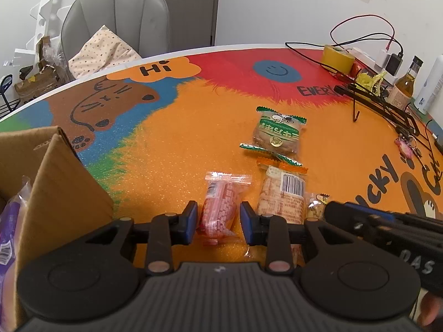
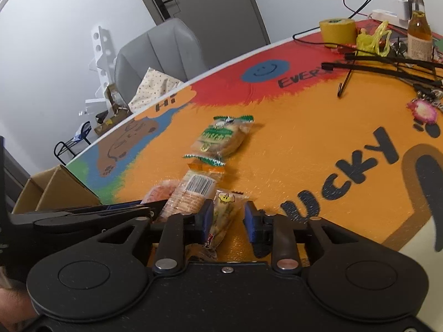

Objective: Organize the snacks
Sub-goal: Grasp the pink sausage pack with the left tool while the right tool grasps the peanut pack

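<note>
Left gripper (image 1: pixel 218 221): jaws stood apart, one blue pad on either side of the pink snack packet (image 1: pixel 221 207); a narrow gap showed at each side, so no clamp on it
Pink snack packet: lay flat on the orange part of the table mat (image 1: pixel 171 144), its crimped top end toward 12 o'clock
Right gripper (image 2: pixel 228 218): jaws apart around the yellow snack packet (image 2: pixel 225 210); the left pad (image 2: pixel 206 217) was close against the wrapper, the right pad clear of it
Orange snack packet (image 1: pixel 279 191): barcode up, just beside the pink one at 3 o'clock, between the two straddled packets
Green snack packet (image 1: pixel 277 135): at 12 o'clock from the orange one, their crimped ends touching or overlapping
Cardboard box (image 1: pixel 55 179): at 9 o'clock in the left wrist view, flap raised, a purple packet (image 1: pixel 8 229) inside
Far edge, 1 to 2 o'clock: yellow tape roll (image 1: pixel 337 58), amber bottle (image 1: pixel 405 83), black hangers (image 1: pixel 387 105), cables
</note>
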Tool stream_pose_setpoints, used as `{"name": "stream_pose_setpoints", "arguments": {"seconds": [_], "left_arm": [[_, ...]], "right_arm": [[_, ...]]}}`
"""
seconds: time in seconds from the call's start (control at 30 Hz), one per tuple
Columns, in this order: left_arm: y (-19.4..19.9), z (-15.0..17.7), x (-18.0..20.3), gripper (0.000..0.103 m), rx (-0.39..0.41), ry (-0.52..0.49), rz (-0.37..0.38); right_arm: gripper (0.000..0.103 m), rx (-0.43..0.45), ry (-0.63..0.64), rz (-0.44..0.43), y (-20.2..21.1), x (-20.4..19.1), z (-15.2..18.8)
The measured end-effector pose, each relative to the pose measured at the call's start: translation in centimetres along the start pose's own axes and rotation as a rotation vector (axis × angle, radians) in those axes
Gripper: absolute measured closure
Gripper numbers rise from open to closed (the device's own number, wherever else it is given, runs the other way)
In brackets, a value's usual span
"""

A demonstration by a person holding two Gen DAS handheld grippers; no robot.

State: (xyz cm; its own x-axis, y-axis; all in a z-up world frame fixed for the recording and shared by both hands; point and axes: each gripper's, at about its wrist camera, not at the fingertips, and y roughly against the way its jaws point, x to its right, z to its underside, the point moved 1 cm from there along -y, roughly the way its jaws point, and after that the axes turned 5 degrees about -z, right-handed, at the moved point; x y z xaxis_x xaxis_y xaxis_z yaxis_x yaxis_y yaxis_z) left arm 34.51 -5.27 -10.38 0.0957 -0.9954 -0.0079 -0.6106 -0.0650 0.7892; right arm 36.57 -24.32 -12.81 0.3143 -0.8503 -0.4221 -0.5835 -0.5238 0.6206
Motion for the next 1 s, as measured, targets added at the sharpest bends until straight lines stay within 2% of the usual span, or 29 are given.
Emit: {"name": "stream_pose_setpoints", "arguments": {"seconds": [0.03,0.4,0.57,1.0], "left_arm": [[0.0,0.0,0.1,0.079,0.001,-0.002,0.000],[1.3,1.2,0.0,0.085,0.021,0.016,0.057],[2.5,1.5,-0.2,0.085,0.043,0.023,0.075],[6.7,2.6,-1.0,0.085,0.125,0.038,0.122]], "right_arm": [[0.065,-0.003,0.002,0.005,-0.2,-0.1,0.1],[0.067,-0.051,0.081,0.016,0.1,-1.4,1.1],[0.087,-0.061,0.097,0.002,0.5,-1.7,1.7],[0.089,0.057,0.093,0.015,4.6,-2.9,2.3]]}}
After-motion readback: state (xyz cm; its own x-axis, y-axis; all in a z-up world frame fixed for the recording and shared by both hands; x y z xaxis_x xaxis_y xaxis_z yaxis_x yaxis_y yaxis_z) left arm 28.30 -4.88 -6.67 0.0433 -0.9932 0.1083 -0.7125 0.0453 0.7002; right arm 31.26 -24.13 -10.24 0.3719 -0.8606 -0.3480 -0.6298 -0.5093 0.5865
